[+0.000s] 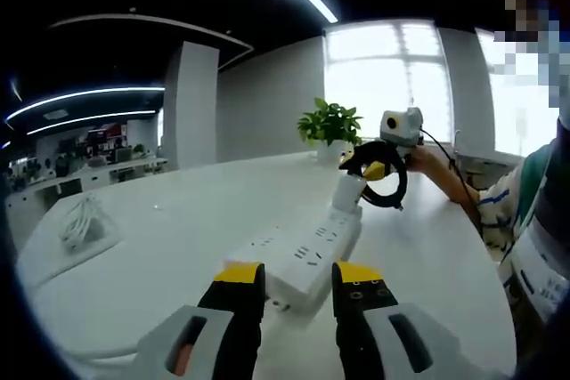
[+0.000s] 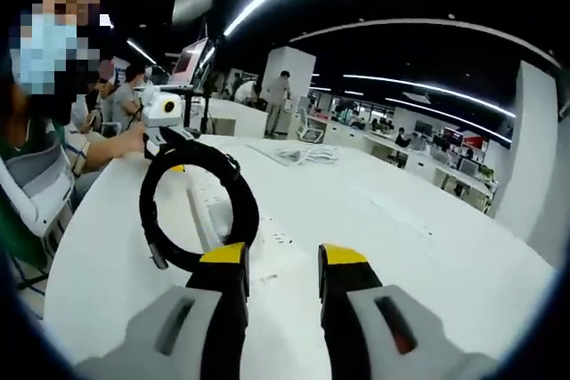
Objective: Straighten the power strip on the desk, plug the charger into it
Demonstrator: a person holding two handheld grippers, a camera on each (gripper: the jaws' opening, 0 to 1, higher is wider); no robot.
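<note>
- On the white worktop (image 1: pixel 178 220), the strip (image 1: pixel 303 255) lies flat just ahead of the left tongs (image 1: pixel 298 275), running away from them toward 1 o'clock in the left gripper view.
- At the strip's far end stands the charger (image 1: pixel 348 191), upright and touching the strip's top. Whether its pins are fully home is too small to tell.
- Left tongs are spread, with nothing between them. Their yellow tips sit just short of the strip's near end, one on either side of it.
- Right tongs (image 2: pixel 283 257) are also spread and hold nothing in the right gripper view. In the left gripper view they hover just beside the charger, at its 1 o'clock side.
- Through a black loop (image 2: pixel 196 206) at 10 o'clock in the right gripper view, a stretch of the strip shows on the worktop.
- A coiled white cable (image 1: pixel 85 220) lies well apart at 9 o'clock in the left gripper view, and a plant (image 1: pixel 329 122) stands behind the charger at 12 o'clock.
- Step in hand, as I judge it: the end of plugging in, with the charger placed and the right tongs off it.
- Next move probably calls for a check that the charger is seated, with a straight downward press if it is not, while the left tongs steady the near end so the strip doesn't skid or twist.
- If the strip needs squaring, nudge it gently so the charger isn't tipped.
</note>
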